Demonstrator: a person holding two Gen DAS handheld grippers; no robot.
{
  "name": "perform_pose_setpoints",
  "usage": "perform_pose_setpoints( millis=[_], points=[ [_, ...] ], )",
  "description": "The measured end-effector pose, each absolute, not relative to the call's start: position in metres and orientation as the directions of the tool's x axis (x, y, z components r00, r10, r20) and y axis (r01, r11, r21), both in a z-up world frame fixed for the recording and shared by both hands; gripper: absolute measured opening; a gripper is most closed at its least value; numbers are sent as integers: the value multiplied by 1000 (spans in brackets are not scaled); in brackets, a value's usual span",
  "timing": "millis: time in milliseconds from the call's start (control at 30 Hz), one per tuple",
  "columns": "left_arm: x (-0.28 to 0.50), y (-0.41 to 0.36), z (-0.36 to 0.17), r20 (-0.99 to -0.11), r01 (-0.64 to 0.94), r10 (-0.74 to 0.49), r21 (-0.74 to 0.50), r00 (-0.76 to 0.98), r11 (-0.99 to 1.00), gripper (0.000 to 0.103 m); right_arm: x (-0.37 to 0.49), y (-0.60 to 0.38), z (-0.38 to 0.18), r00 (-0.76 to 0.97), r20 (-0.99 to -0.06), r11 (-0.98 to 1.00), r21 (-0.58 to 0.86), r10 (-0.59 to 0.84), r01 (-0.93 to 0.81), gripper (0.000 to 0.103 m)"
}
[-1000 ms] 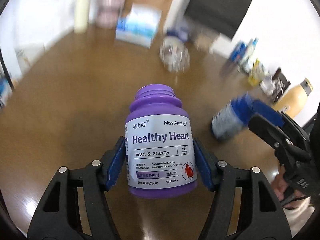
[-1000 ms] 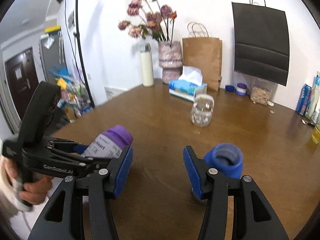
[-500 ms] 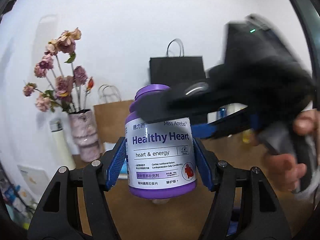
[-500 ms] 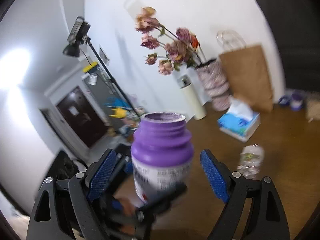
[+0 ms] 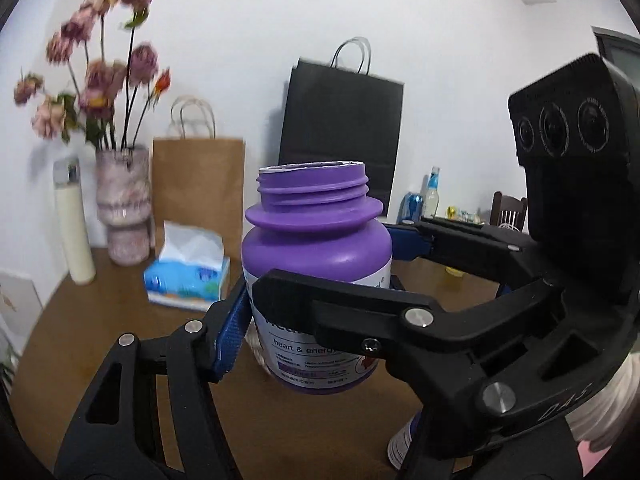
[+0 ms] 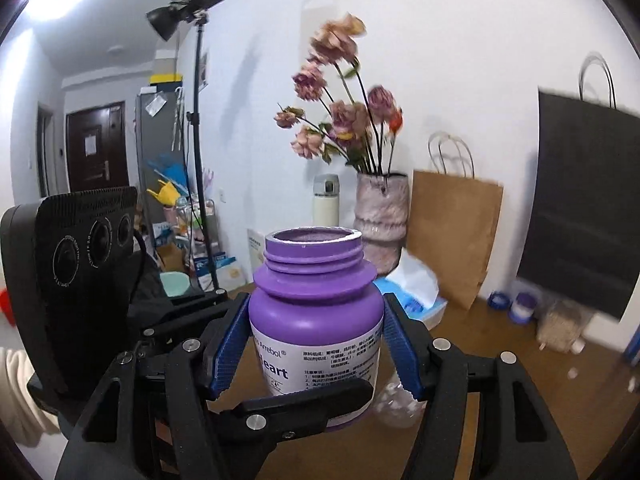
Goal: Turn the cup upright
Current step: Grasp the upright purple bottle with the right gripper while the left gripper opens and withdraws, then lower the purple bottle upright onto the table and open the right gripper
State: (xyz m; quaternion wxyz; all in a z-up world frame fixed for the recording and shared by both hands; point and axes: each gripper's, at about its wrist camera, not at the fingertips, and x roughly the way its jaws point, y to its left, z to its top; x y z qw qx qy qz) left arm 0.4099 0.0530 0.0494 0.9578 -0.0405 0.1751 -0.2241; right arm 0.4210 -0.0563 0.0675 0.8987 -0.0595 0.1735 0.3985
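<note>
A purple open-mouthed bottle (image 5: 316, 256) with a white "Healthy Heart" label is held upright in the air above the table; it also shows in the right wrist view (image 6: 316, 320). My left gripper (image 5: 316, 320) is shut on its label band. My right gripper (image 6: 316, 344) has come in from the right and its blue pads (image 6: 402, 354) sit against the bottle's sides, crossing the left fingers (image 6: 304, 404). In the left wrist view the right gripper's black finger (image 5: 360, 312) hides much of the label.
A tissue box (image 5: 188, 280), a vase of dried flowers (image 5: 124, 204), a cream flask (image 5: 74, 224), a brown paper bag (image 5: 198, 188) and a black bag (image 5: 342, 120) stand at the back of the brown table (image 5: 100, 340). A clear glass jar (image 6: 396, 404) lies behind the bottle.
The left gripper lifted and tilted the bottle from lying toward the table to upright. The right gripper left the blue jar, swung over and closed around the purple bottle.
</note>
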Motion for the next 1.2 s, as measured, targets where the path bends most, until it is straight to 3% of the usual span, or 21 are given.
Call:
perform_pose_setpoints(
  millis=[233,300,400,467,567,833,1100,1200],
  points=[
    [397,41,14,-392,383,-406,-140,825,913,60,431,-70,14,559,-393,669,241,730,-704,69],
    [378,38,7,-369,387,-409,-136,835,912,60,402,-70,14,607,-394,697,134,690,-705,71],
    [356,37,2,-376,419,-447,-160,811,894,59,366,-77,9,646,-336,710,115,686,-695,74],
    [343,23,-16,-424,409,-393,-58,816,911,60,349,-83,-14,661,-312,718,114,683,-687,75],
    [348,17,-40,-547,402,-384,-92,744,911,60,363,-83,-44,587,-439,710,198,681,-676,73],
    [344,8,-64,-657,375,-378,-154,652,914,60,367,-85,-68,495,-563,702,234,662,-673,69],
    [319,4,-68,-694,398,-358,-111,625,911,73,342,-98,-73,563,-593,747,102,576,-657,69],
    [313,7,-68,-700,398,-357,-112,619,911,73,336,-98,-74,569,-601,747,73,562,-661,69]
  ],
)
